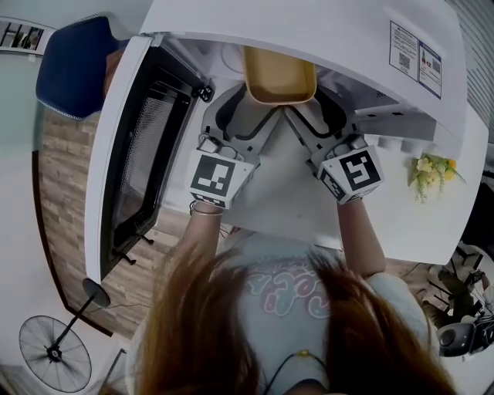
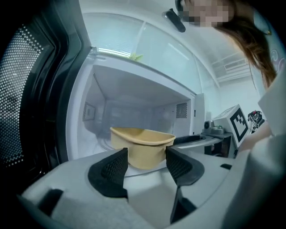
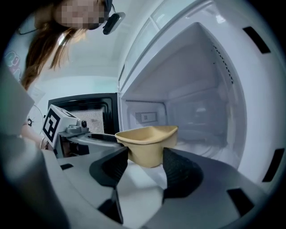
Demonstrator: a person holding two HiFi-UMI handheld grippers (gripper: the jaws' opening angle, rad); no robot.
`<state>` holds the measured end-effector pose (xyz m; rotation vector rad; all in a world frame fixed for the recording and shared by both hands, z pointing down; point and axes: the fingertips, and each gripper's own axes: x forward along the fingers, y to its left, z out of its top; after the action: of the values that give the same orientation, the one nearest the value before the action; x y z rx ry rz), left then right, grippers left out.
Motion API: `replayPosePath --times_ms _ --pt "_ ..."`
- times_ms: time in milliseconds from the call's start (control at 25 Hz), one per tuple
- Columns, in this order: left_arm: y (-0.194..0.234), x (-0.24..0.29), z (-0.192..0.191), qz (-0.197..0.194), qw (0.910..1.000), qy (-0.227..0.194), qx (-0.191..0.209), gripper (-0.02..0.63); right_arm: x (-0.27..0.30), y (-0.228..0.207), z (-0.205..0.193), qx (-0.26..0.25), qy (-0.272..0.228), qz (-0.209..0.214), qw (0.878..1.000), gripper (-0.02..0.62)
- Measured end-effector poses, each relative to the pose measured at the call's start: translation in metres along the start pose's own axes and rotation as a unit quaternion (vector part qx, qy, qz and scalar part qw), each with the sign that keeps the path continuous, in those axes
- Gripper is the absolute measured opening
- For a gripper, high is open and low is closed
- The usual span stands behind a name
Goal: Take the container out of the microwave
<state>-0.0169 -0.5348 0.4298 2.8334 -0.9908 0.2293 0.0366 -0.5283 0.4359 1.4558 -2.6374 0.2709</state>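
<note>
Head view: the container (image 1: pixel 279 75) sits just inside the open microwave (image 1: pixel 309 23). The left gripper (image 1: pixel 241 112) and right gripper (image 1: pixel 320 114) angle in at its near end to share the lift.
Left gripper view: jaws half-wide, with the container (image 2: pixel 143 143) between the pad tips and no squeeze evident.
Right gripper view: jaws half-wide, straddling the container (image 3: pixel 147 141) and not yet clamped.

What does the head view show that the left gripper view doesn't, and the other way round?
Only the head view: yellow flowers on the counter and a fan. Only the left gripper view: the microwave's back wall and side vent. Both: the yellow container, the open door and the right gripper's cube.
</note>
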Motion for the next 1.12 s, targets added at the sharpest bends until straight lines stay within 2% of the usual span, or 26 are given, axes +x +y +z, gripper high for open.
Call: replayPosePath --times_ms 360,1120 --pt "0.003 -0.002 0.003 0.015 0.9998 -0.005 -0.014 0.245 0.0 0.003 0.005 0.002 -0.009 -0.018 1.0 0.227" --pt "-0.018 -0.03 0.028 0.003 0.9997 -0.025 0.005 0.242 -0.027 0.028 0.028 -0.018 -0.034 -0.04 0.998 0.225"
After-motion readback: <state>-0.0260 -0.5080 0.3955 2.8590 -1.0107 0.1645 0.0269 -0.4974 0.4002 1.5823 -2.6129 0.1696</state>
